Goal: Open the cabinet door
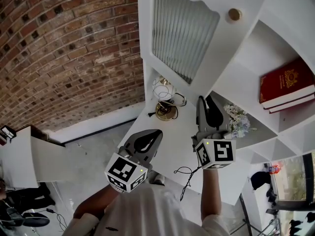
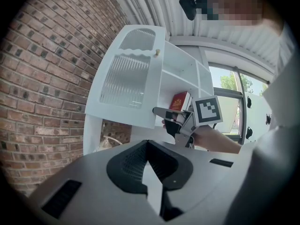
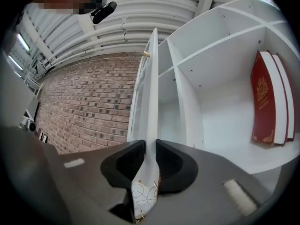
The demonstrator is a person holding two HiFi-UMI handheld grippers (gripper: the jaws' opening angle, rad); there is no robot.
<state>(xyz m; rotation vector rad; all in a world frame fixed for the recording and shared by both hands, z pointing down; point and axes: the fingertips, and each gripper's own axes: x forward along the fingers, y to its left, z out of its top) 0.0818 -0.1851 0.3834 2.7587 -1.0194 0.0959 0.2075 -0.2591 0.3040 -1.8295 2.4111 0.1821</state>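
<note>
The white cabinet door [image 1: 184, 33] has a ribbed glass pane and a round brass knob [image 1: 234, 14], and it stands swung out from the cabinet. My right gripper [image 1: 202, 102] holds the door's lower edge; in the right gripper view that edge [image 3: 152, 93] runs straight between the jaws of the right gripper [image 3: 150, 146], and both pads press on it. My left gripper [image 1: 156, 132] hangs lower left of the door, shut and holding nothing. From the left gripper view the door [image 2: 126, 78] is ahead, with the right gripper [image 2: 157, 110] at its bottom corner.
Two red books [image 1: 287, 85] lean in an open shelf compartment to the right. A bunch of pale flowers [image 1: 238, 122] and a wire-and-brass ornament [image 1: 165, 100] stand on the white counter [image 1: 172, 146]. A black cable [image 1: 187, 176] crosses it. A brick wall [image 1: 64, 48] fills the left.
</note>
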